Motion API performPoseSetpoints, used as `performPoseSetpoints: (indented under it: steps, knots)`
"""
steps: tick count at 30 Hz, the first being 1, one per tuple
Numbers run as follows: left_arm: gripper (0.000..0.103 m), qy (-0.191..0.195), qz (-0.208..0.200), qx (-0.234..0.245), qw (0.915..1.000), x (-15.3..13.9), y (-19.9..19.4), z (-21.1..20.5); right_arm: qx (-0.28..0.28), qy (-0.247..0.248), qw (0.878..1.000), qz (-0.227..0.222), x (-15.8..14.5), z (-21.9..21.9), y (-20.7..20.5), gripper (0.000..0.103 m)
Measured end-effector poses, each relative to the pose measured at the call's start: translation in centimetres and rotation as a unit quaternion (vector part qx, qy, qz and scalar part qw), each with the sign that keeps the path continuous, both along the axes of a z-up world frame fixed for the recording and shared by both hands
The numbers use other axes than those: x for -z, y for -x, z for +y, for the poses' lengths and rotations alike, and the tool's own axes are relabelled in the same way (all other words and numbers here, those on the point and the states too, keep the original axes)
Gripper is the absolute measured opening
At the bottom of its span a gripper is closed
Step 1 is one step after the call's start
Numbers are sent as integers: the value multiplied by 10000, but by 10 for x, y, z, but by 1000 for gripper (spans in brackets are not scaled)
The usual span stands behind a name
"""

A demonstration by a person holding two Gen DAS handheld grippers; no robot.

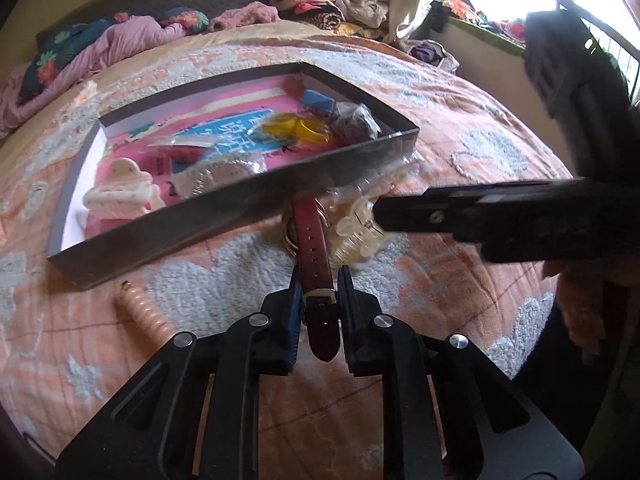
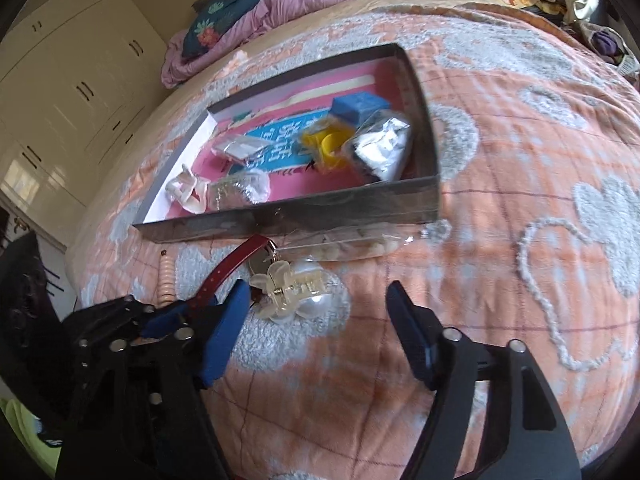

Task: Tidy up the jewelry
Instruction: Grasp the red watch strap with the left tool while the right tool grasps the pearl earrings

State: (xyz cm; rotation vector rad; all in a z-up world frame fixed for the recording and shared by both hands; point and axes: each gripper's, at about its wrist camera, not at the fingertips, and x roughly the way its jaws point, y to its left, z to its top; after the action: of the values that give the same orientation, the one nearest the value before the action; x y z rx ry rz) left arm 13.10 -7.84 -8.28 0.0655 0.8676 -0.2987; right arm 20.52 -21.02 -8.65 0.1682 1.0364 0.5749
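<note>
My left gripper (image 1: 319, 285) is shut on a dark red watch strap (image 1: 312, 240) that lies on the bed in front of a shallow grey box (image 1: 224, 216). The strap also shows in the right wrist view (image 2: 232, 270), held by the left gripper (image 2: 192, 308). My right gripper (image 2: 318, 298) is open and empty, just short of a clear pearl hair claw (image 2: 294, 294). The claw also shows in the left wrist view (image 1: 356, 232) beside the right gripper's finger (image 1: 460, 212). The box (image 2: 304, 212) holds a white hair claw (image 1: 120, 196), yellow bangles (image 1: 304, 130), a blue box (image 2: 358, 106) and bagged items.
A pink beaded bracelet (image 1: 144, 312) lies on the orange bedspread left of my left gripper. A clear bag of pale beads (image 2: 352, 242) lies against the box's front wall. Piled bedding and clothes sit at the bed's far side. White wardrobes (image 2: 60, 92) stand at left.
</note>
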Motion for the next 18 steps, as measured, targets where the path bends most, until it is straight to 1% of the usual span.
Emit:
performPoseSetpoints:
  steps: [2,5,10,15,16,18]
  knots:
    - [10,26,-37,-48,10000,-4,1,4,-85,27,9999,59,4,4,-1,64]
    - [10,114,-86,-168,9998,-9,3,15,-185,99,9998,38,7,9,1,64]
    - [10,236,-227,-285,9991,-23,6,29,-354,349,9987,-123,10,20,2,64]
    - [10,338,-417,-378,9978,-37,7,38,-548,702,9952,-395,13,36,2,64]
    - [10,365,-455,-400,9975,-40,8,41,-579,727,9947,-435,14,38,2,63]
    - [10,385,-502,-444,9970,-44,7,44,-686,805,9930,-518,15,44,3,54]
